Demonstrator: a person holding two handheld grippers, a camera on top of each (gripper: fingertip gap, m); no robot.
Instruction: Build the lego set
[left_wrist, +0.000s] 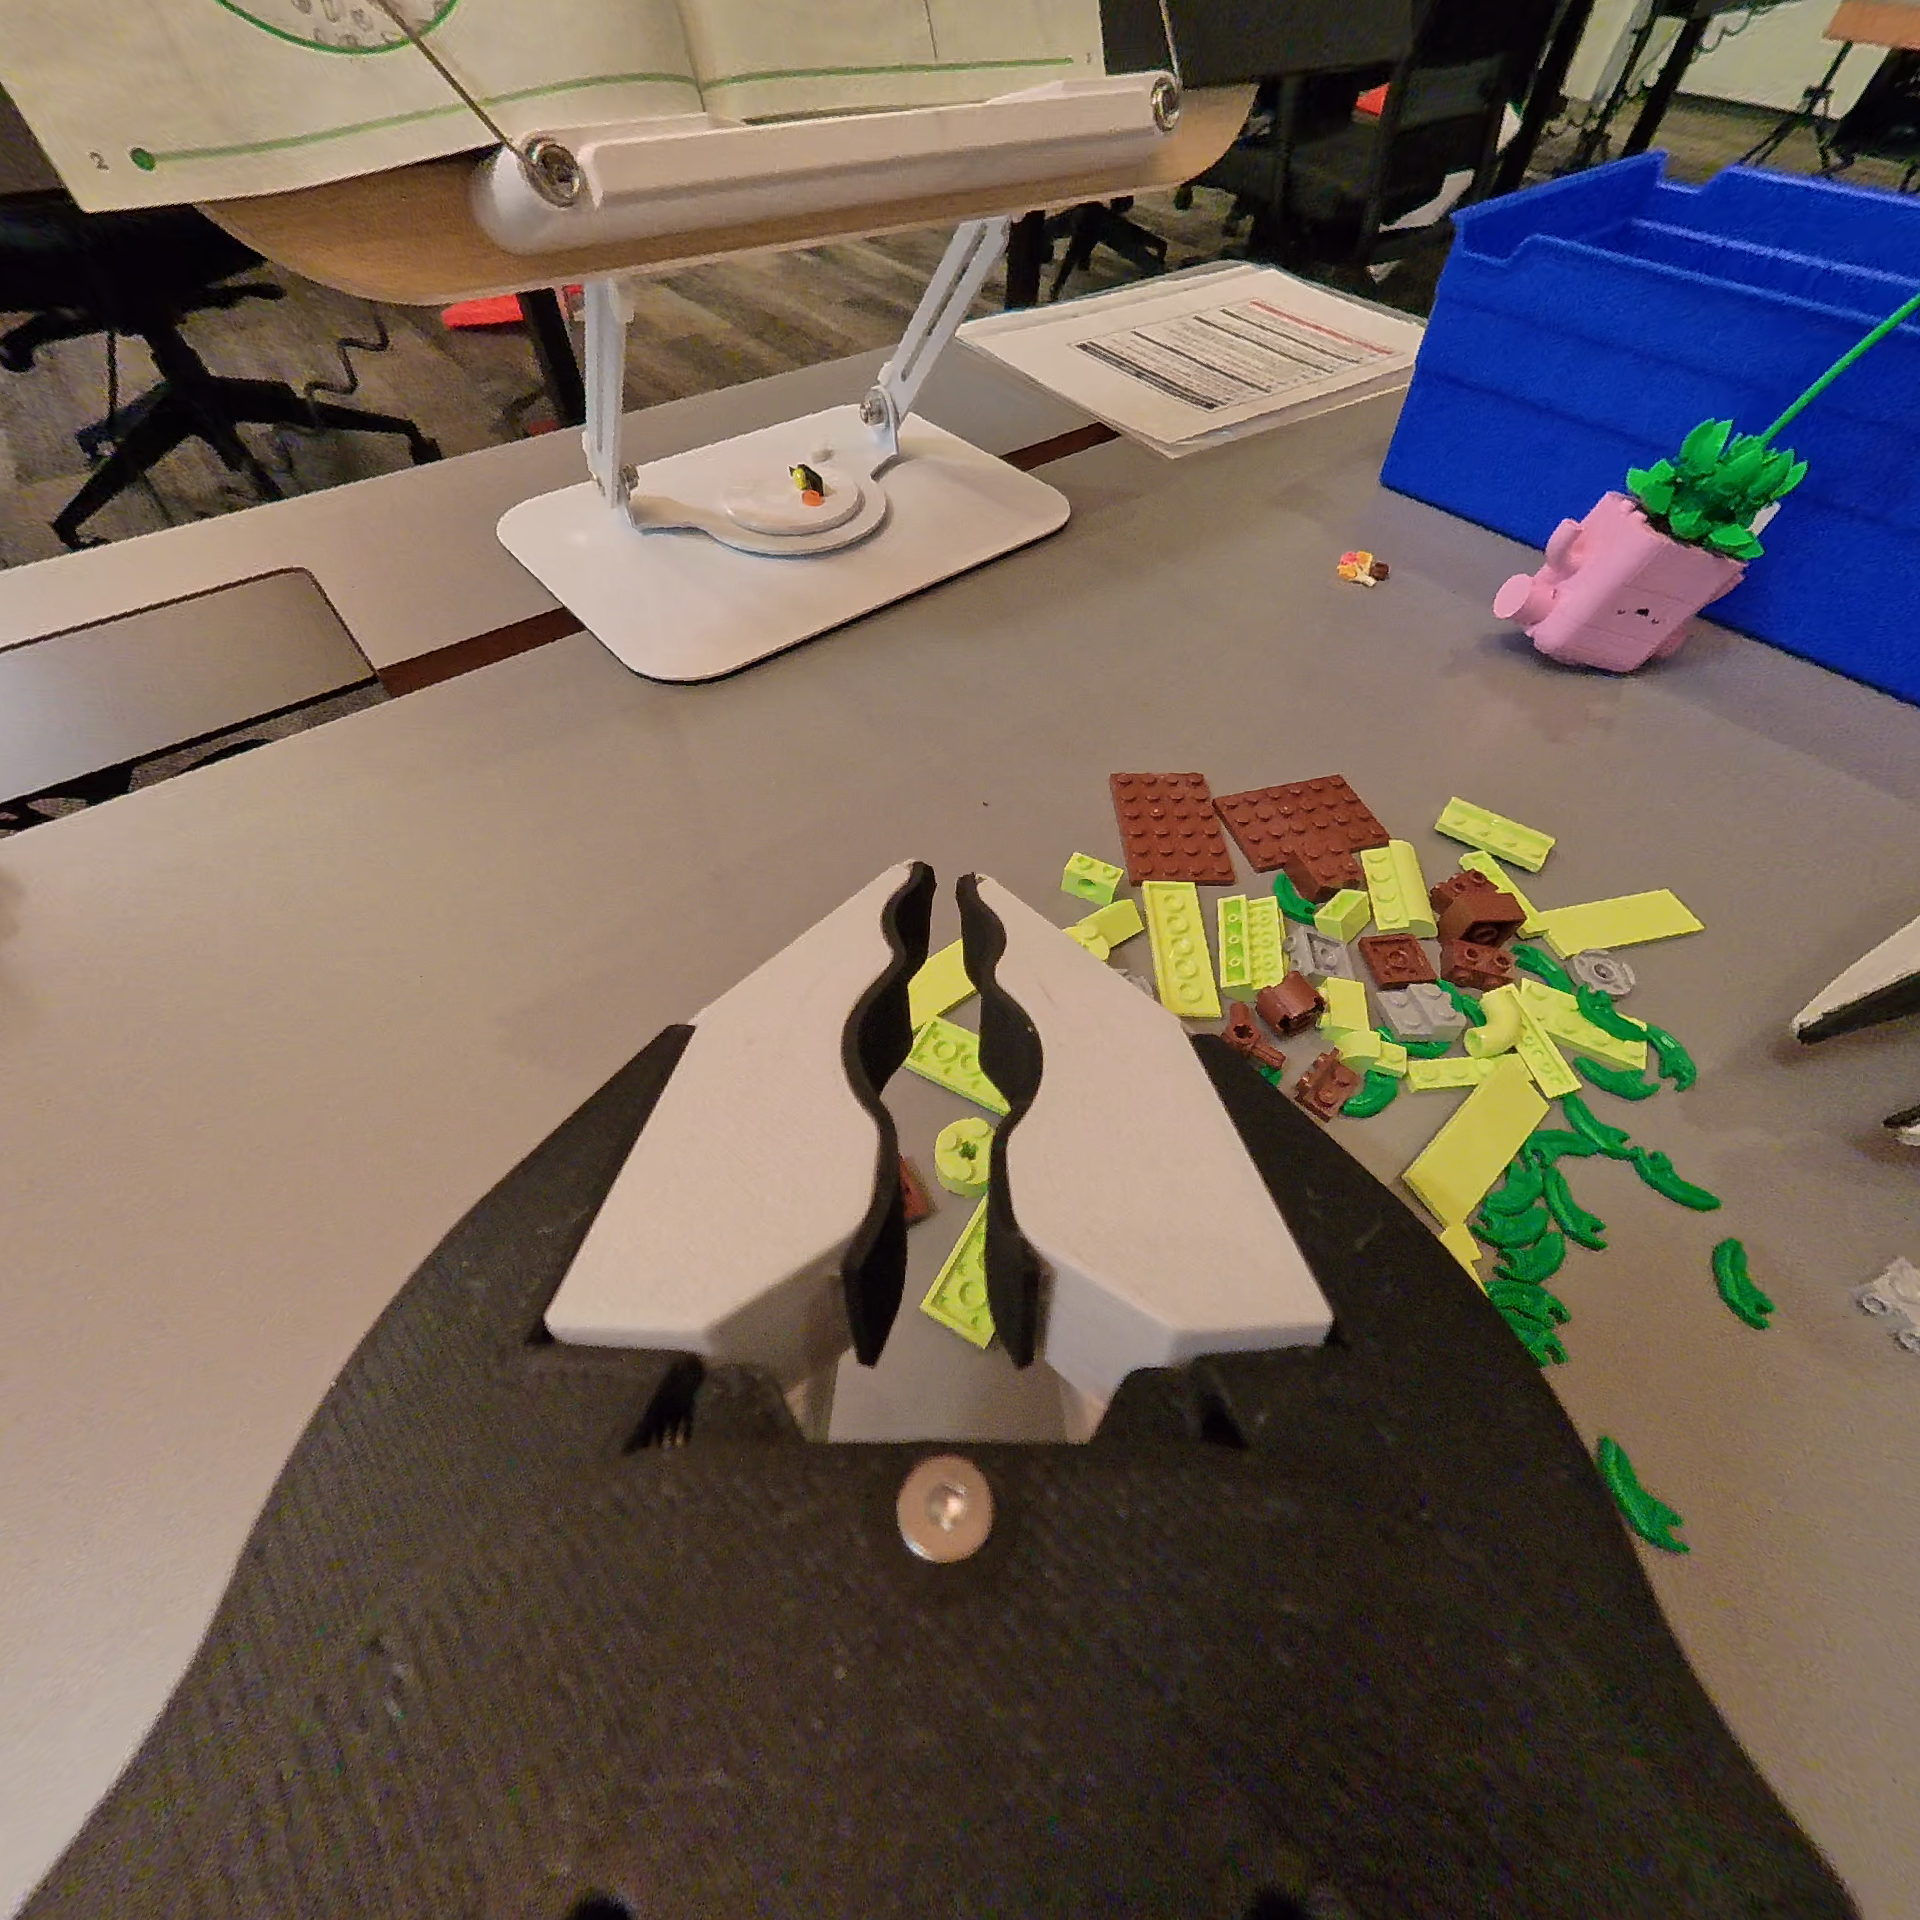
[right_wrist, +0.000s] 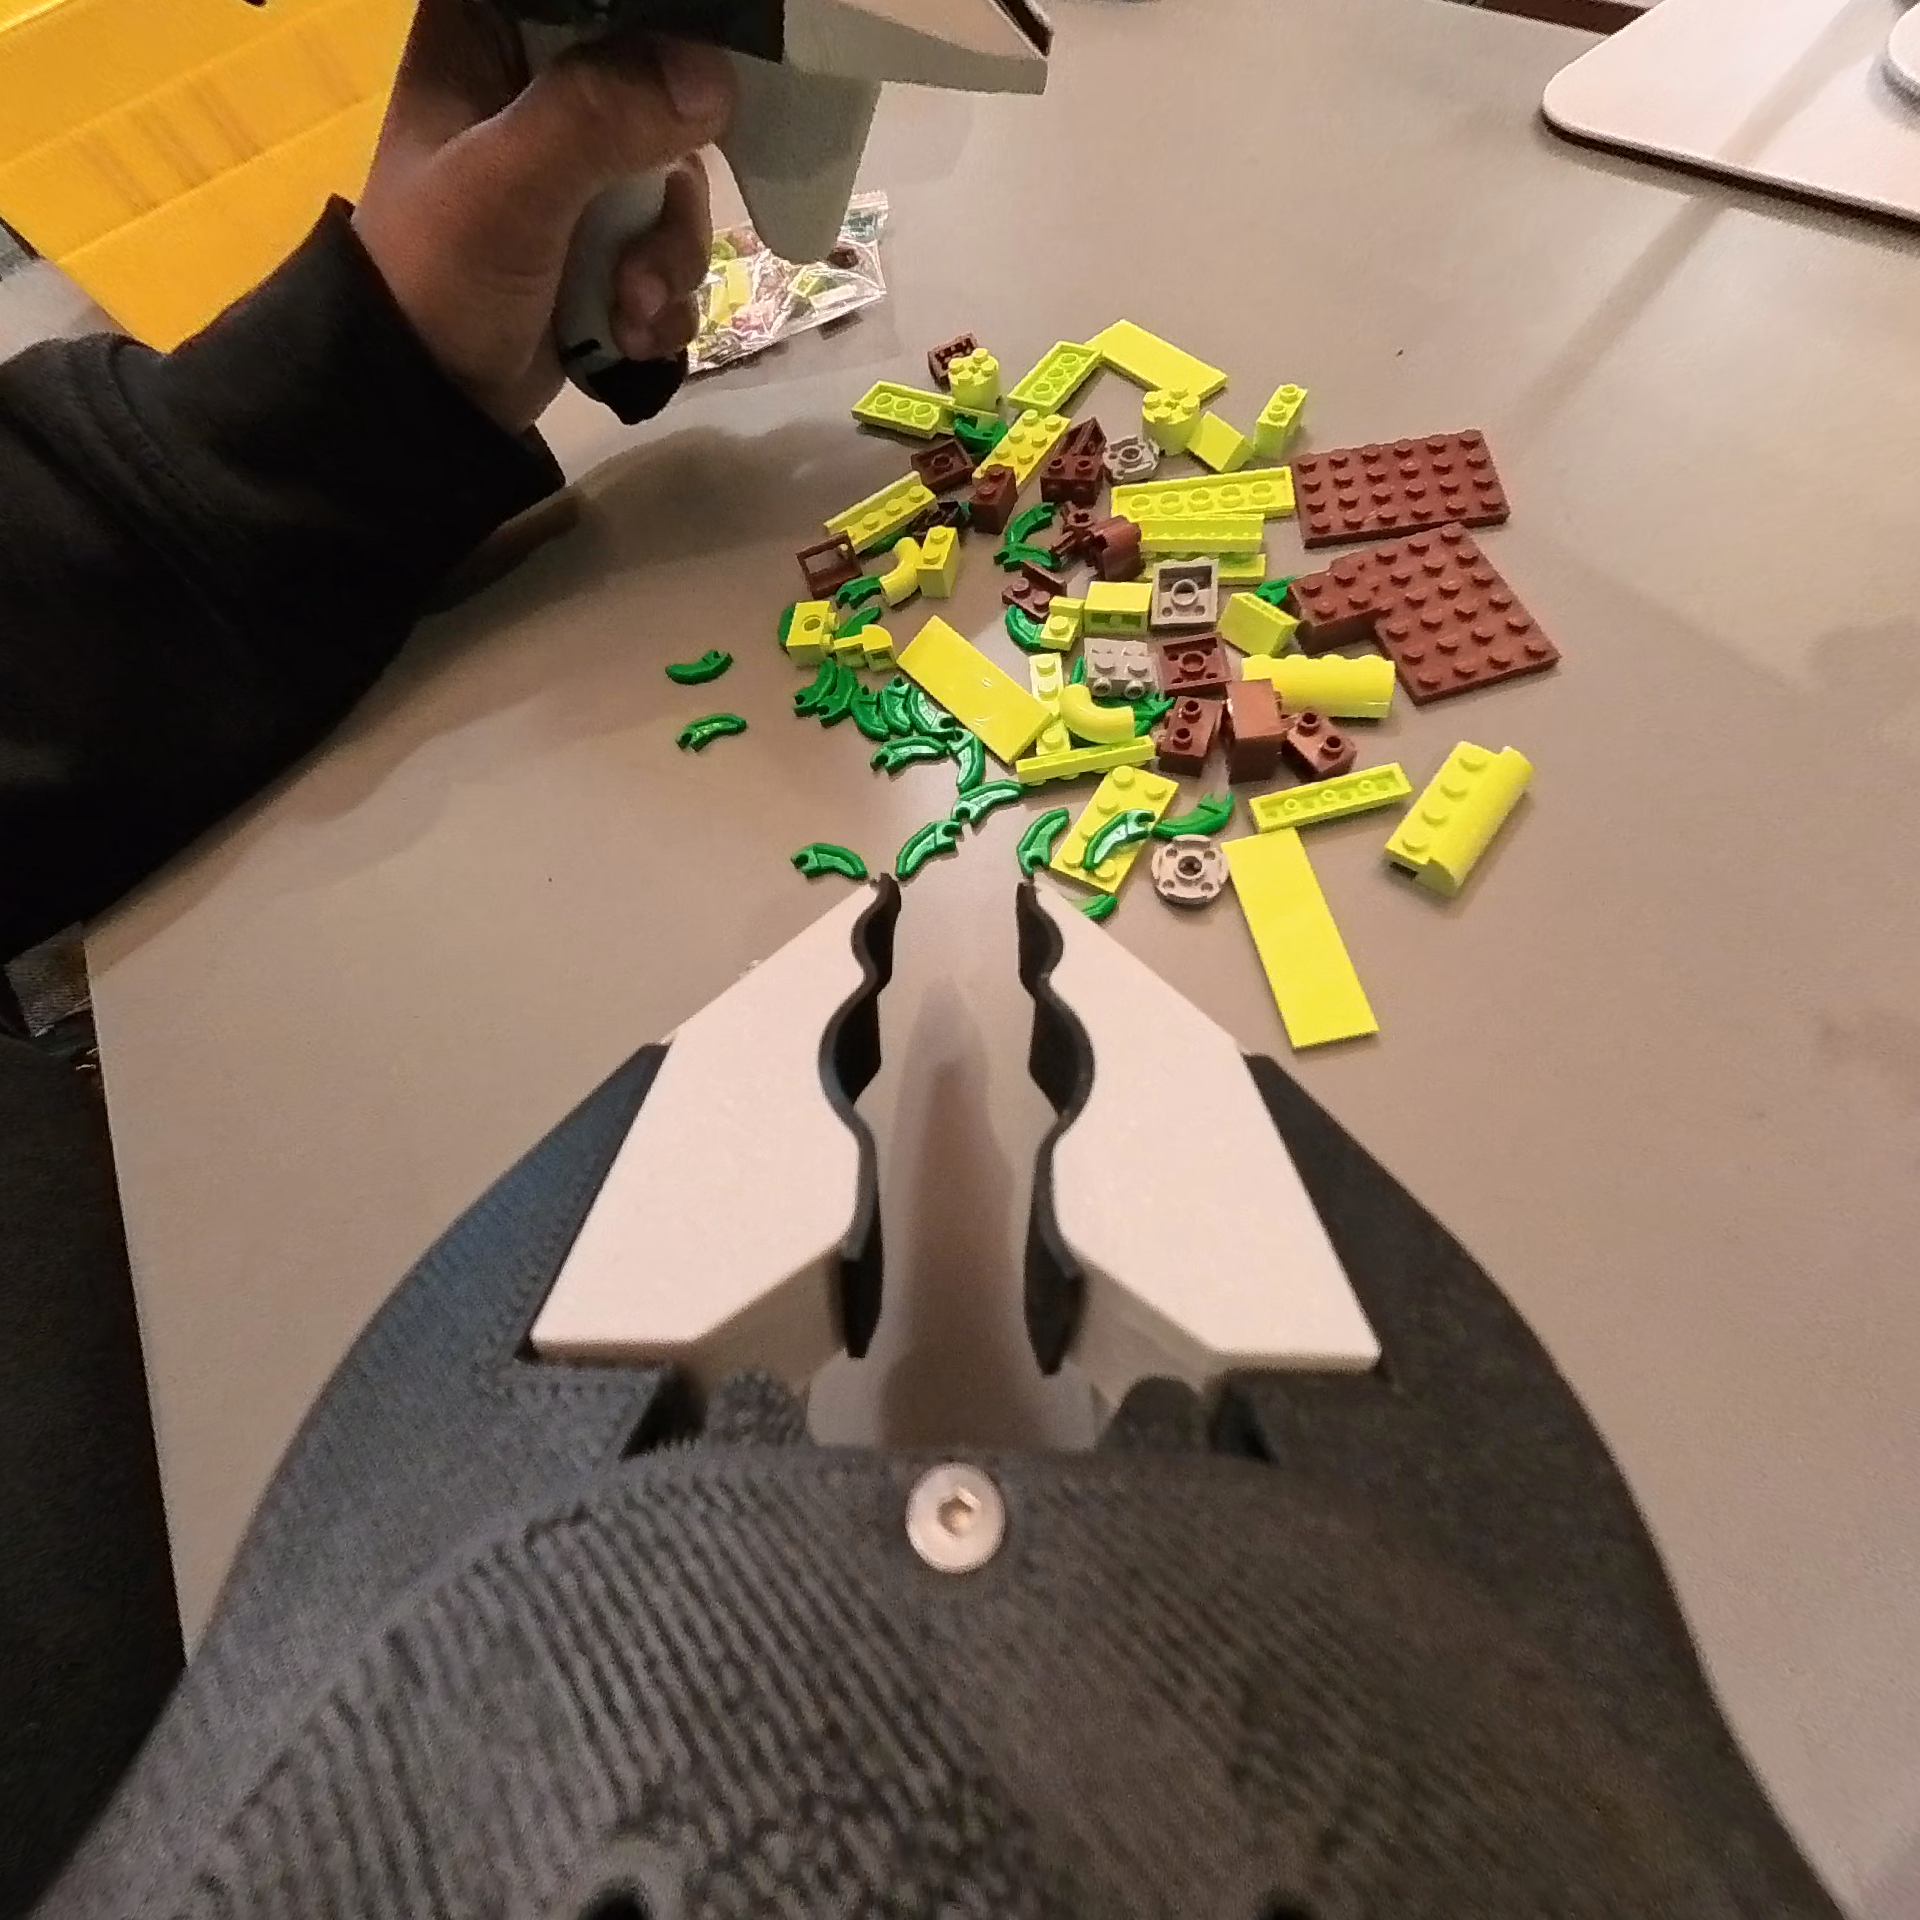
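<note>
Left gripper (left_wrist: 940, 883): held above the grey table (left_wrist: 520, 935) at the near-left edge of the brick pile; fingers spread by a narrow gap at the tips, nothing between them.
Left gripper, seen from the right wrist view (right_wrist: 894, 42): raised above the table at the far left, cut off by the top edge; a hand (right_wrist: 540, 229) in a dark sleeve (right_wrist: 208, 499) grips its pale handle.
Right gripper (right_wrist: 954, 888): low over the table at the near edge of the pile; fingers spread wider than the left pair, empty, tips just beside several green leaf pieces (right_wrist: 935, 842).
Finger build: pale grey wedge-shaped shells with black wavy inner pads (left_wrist: 883, 1091), mounted on a black, ridged printed body.
Lego pile (left_wrist: 1403, 997): loose on the table, right of centre; lime plates, smooth tiles and curved bricks, two studded brown plates (right_wrist: 1423, 582) at the far side, small brown and grey bricks, curved dark-green leaves.
Pink pot build (left_wrist: 1621, 582): tipped on its side against the blue bin (left_wrist: 1662, 343), far right, green foliage on top.
Instruction booklet (left_wrist: 468, 73): on a white metal stand (left_wrist: 779, 582) at the far side, cut off at the top.
Partly hidden: lime pieces seen only through the left gripper's gap; a clear bag of parts (right_wrist: 800, 281) behind the hand; a yellow bin (right_wrist: 187, 145), blurred.
</note>
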